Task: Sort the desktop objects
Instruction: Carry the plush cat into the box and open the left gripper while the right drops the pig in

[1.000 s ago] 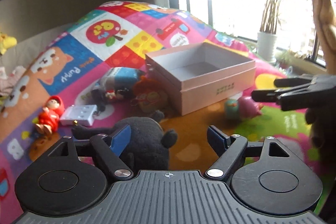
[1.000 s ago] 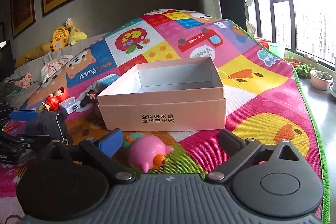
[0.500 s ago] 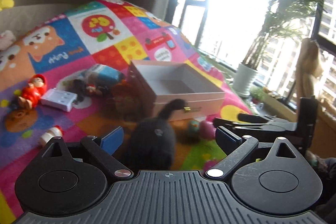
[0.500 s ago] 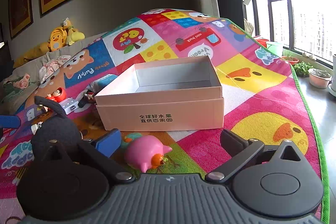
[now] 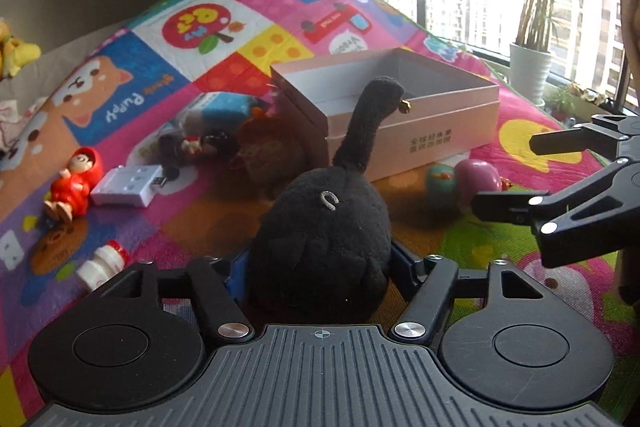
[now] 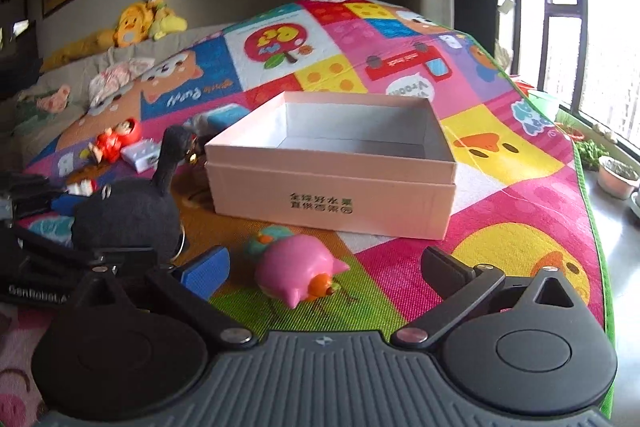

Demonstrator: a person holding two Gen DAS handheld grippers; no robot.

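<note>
My left gripper (image 5: 320, 267) is shut on a black plush toy (image 5: 324, 227) with a long tail and holds it above the play mat, in front of the open pink box (image 5: 412, 135). The plush also shows in the right wrist view (image 6: 128, 215), left of the box (image 6: 332, 183). My right gripper (image 6: 324, 267) is open and empty, hovering over a pink pig toy (image 6: 300, 271) that lies beside a small teal toy (image 6: 268, 239). The right gripper shows at the right of the left wrist view (image 5: 560, 183).
Left of the box on the mat lie a red doll (image 5: 72, 183), a white adapter (image 5: 128, 185), a small white bottle (image 5: 102, 265), a brown plush (image 5: 272, 155) and a blue pack (image 5: 224, 107). Potted plants (image 6: 616, 179) stand on the floor to the right.
My left gripper has closed on the black plush and lifted it off the mat, turning back toward the box. My right gripper has stayed open and nearly still over the pig.
</note>
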